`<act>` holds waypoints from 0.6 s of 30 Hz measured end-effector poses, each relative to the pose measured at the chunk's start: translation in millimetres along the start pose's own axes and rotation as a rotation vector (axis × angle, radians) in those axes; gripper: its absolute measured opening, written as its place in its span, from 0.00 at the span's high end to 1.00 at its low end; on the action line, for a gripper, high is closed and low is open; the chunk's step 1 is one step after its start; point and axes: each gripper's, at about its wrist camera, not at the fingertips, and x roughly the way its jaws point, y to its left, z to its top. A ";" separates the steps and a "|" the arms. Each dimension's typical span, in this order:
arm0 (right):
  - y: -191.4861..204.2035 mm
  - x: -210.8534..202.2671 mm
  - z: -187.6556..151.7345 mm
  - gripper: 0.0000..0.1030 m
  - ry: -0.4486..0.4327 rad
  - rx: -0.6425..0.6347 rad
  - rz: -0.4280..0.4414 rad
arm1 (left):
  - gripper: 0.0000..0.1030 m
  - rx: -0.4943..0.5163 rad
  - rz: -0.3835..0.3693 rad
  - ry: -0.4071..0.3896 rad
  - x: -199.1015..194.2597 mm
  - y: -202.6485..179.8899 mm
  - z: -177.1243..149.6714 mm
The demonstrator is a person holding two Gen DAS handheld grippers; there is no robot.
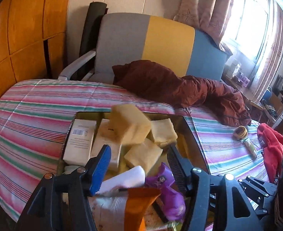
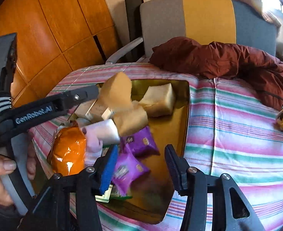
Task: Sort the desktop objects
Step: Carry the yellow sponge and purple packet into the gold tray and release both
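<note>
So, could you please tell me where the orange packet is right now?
The orange packet lies at the left end of the gold tray in the right wrist view, beside a white packet, with purple packets further right.

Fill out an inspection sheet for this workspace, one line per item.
Surface: striped cloth over the table, with a gold tray on it.
Job's things: tan packets, a white box, purple packets, an orange bag and a white packet, piled in the tray.
Clutter: dark red jacket, yellow roll, red cloth.
Grippers: left gripper and right gripper both open over the tray, holding nothing.
Cables: nothing seen.
Surroundings: striped chair, wooden panels, curtained window.
</note>
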 end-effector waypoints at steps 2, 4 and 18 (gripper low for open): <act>0.8 -0.9 -3.8 0.50 0.002 0.004 -0.002 | 0.40 0.011 0.008 -0.014 -7.6 -1.6 -3.2; 1.6 -2.1 -7.4 0.47 0.006 0.012 0.001 | 0.40 0.022 0.013 -0.026 -13.7 -3.6 -5.7; 10.0 -17.8 -20.9 0.37 -0.023 -0.004 -0.056 | 0.39 0.080 0.028 -0.042 -39.7 -20.5 -23.4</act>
